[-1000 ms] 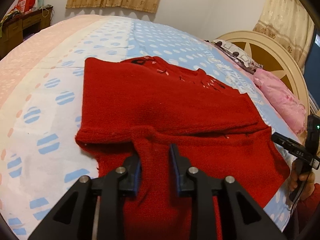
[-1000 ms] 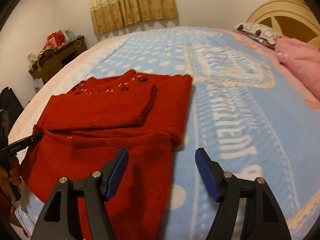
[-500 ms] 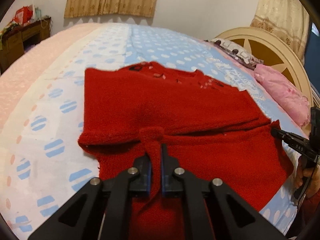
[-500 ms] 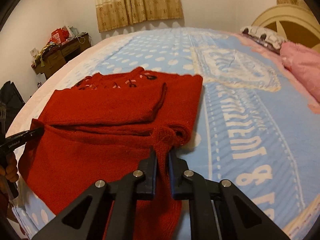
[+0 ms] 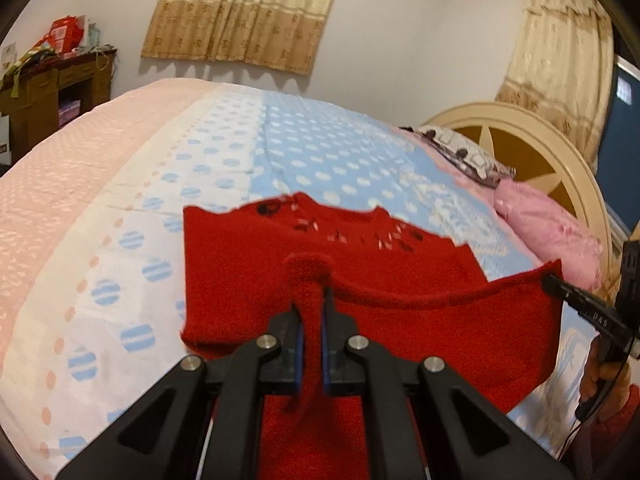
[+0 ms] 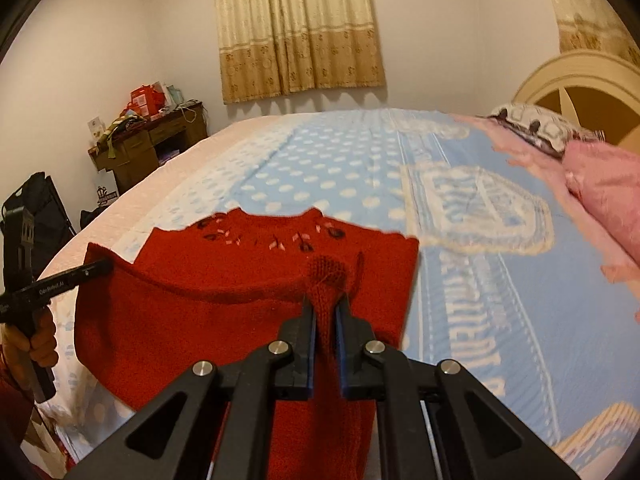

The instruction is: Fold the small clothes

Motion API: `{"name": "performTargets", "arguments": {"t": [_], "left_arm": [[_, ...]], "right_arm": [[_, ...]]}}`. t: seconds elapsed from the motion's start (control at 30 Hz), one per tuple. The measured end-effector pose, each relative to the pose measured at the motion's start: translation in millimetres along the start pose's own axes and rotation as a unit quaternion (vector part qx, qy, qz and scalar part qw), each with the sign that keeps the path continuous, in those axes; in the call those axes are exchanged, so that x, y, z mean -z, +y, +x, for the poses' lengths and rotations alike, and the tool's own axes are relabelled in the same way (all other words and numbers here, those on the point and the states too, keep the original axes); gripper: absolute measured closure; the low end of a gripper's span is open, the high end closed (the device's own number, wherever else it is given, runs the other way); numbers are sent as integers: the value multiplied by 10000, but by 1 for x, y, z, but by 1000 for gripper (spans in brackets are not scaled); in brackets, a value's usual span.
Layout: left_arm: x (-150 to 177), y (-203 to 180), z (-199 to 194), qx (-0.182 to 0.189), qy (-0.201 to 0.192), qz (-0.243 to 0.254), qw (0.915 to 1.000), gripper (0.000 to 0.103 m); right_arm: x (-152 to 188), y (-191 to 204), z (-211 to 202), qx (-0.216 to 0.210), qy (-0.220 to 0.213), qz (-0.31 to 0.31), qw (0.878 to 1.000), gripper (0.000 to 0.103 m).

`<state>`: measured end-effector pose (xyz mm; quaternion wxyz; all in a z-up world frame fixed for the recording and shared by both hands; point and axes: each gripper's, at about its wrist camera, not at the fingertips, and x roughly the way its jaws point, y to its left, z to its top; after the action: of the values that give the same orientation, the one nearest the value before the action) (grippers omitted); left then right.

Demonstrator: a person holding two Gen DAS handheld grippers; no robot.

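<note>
I could not see the bottom of the red sweater [image 5: 248, 276]; it ran off the picture's lower edge behind my left gripper [image 5: 311, 344]. The raised hem hid the folded sleeves. The collar flowers [image 6: 276, 240] looked blurry.

Hand-held grippers [image 5: 311, 320] [image 6: 325, 320] (both clamped)

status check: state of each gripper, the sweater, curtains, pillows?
left gripper: shut on the sweater's lifted edge
right gripper: shut on the same edge
red sweater: near edge raised, far part flat on the bed
curtains: drawn
pink pillow: lying by the headboard
</note>
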<state>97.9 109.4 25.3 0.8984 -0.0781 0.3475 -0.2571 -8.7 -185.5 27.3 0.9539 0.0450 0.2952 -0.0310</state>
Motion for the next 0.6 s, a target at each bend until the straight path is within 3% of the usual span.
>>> {"name": "performTargets", "arguments": {"t": [0.6], "left_arm": [[-69,23,50,-554,-221,-291,9978,97]], "right_arm": [[-72,-11,84,339,62,-253,9991,96]]}}
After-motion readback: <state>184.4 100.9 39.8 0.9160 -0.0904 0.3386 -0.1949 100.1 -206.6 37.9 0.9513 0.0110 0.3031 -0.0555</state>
